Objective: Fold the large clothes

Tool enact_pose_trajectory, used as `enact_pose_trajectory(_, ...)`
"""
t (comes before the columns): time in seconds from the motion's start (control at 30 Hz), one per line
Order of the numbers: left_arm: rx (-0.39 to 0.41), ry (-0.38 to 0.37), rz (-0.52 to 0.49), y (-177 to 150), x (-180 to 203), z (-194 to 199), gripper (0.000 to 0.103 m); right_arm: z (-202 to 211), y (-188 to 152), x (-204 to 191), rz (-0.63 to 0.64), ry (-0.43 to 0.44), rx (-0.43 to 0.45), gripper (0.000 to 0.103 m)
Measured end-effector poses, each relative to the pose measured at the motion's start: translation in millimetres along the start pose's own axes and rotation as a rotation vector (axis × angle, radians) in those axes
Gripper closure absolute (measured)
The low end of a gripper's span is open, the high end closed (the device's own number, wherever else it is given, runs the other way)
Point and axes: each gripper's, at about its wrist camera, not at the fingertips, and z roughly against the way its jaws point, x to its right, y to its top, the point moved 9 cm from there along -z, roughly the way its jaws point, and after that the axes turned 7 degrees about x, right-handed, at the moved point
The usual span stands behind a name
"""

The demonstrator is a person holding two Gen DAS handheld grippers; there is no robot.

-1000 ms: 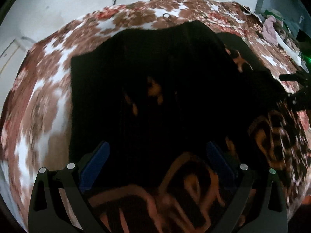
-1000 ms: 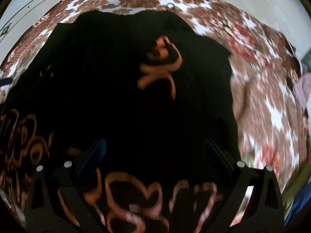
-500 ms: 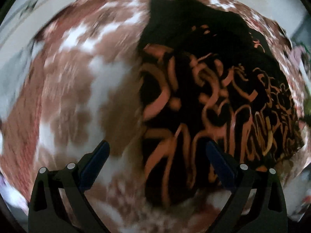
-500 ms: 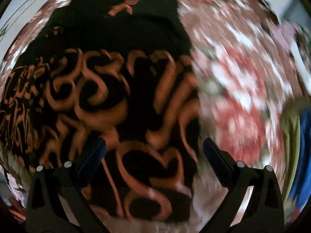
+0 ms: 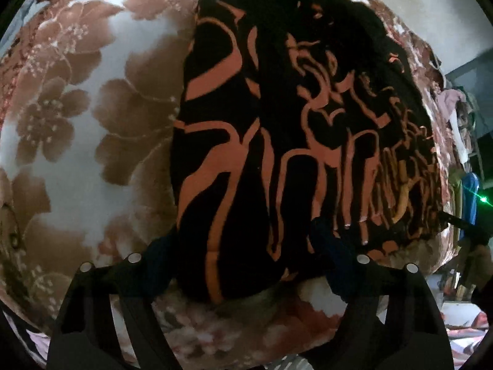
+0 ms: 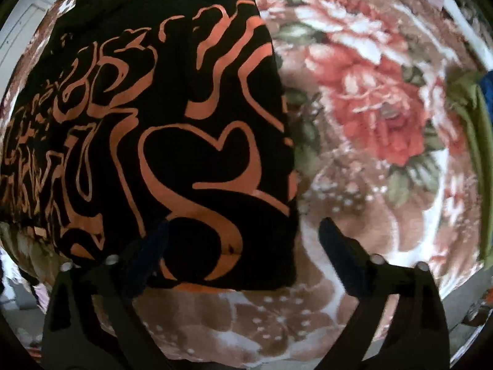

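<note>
Both wrist cams look steeply down, close, sharing black garment (image 5: 277, 154) on floral blanket (image 6: 369, 108).

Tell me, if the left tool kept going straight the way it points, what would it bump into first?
Most likely the near corner of the black garment with orange print, lying on the floral blanket. The left tool straddles that corner, jaws closing, though depth is hard to judge.

the black garment (image 5: 277, 141) hides the floral blanket (image 5: 77, 108) beneath it, and its far end runs off the top of the left wrist view. whether the left gripper (image 5: 243, 240) already presses its near hem can't be told, as the dark fingers merge with the cloth. the clutter (image 5: 459, 114) at the right edge is too small to name.
</note>
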Motion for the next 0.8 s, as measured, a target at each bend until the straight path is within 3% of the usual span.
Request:
enact_pose_trajectory(0.07,0.003,-0.021,0.024,2,4,4,0.037,-3,0,0,-0.042,0.029,-0.004,0.018)
enact_pose_trajectory(0.1,0.000,-0.040,0.028,2,7,7,0.058,-3,-1,0,-0.066,0.049,-0.012,0.022)
enact_pose_trajectory(0.13,-0.002,-0.056,0.029,2,10,11,0.063,-3,-2,-1,-0.080,0.067,-0.018,0.028)
enact_pose_trajectory(0.17,0.000,-0.057,0.017,4,13,16,0.062,-2,-2,-2,-0.086,0.077,-0.023,0.028)
enact_pose_trajectory(0.23,-0.002,-0.035,-0.009,5,13,17,0.044,-3,-3,-1,-0.063,0.067,-0.044,0.029)
enact_pose_trajectory(0.27,-0.011,-0.026,-0.013,3,9,14,0.041,-6,-3,3,-0.051,0.042,-0.056,0.027)
enact_pose_trajectory(0.33,-0.043,0.002,-0.006,-3,-1,5,0.043,-11,-1,9,-0.068,0.031,-0.053,0.025)
enact_pose_trajectory(0.43,-0.034,-0.021,0.014,-4,2,4,0.044,-15,-4,10,-0.086,0.062,-0.067,0.024)
enact_pose_trajectory(0.5,-0.029,-0.093,-0.001,-2,22,9,0.047,-12,-8,7,-0.071,0.067,-0.080,0.035)
enact_pose_trajectory(0.57,-0.010,-0.127,-0.045,2,39,15,0.045,-7,-10,2,-0.075,0.071,-0.091,0.036)
enact_pose_trajectory(0.63,-0.018,-0.109,-0.074,3,44,8,0.036,-8,-10,-2,-0.073,0.067,-0.095,0.033)
enact_pose_trajectory(0.7,-0.051,-0.061,-0.072,-3,32,-6,0.041,-17,-9,-4,-0.090,0.070,-0.103,0.033)
enact_pose_trajectory(0.73,-0.065,-0.038,-0.053,-5,25,-11,0.056,-21,-6,-6,-0.097,0.068,-0.107,0.037)
enact_pose_trajectory(0.77,-0.063,-0.039,-0.037,-4,22,-10,0.056,-21,-2,-9,-0.094,0.064,-0.110,0.051)
enact_pose_trajectory(0.8,-0.055,-0.050,-0.026,-2,23,-7,0.063,-16,1,-13,-0.081,0.060,-0.105,0.059)
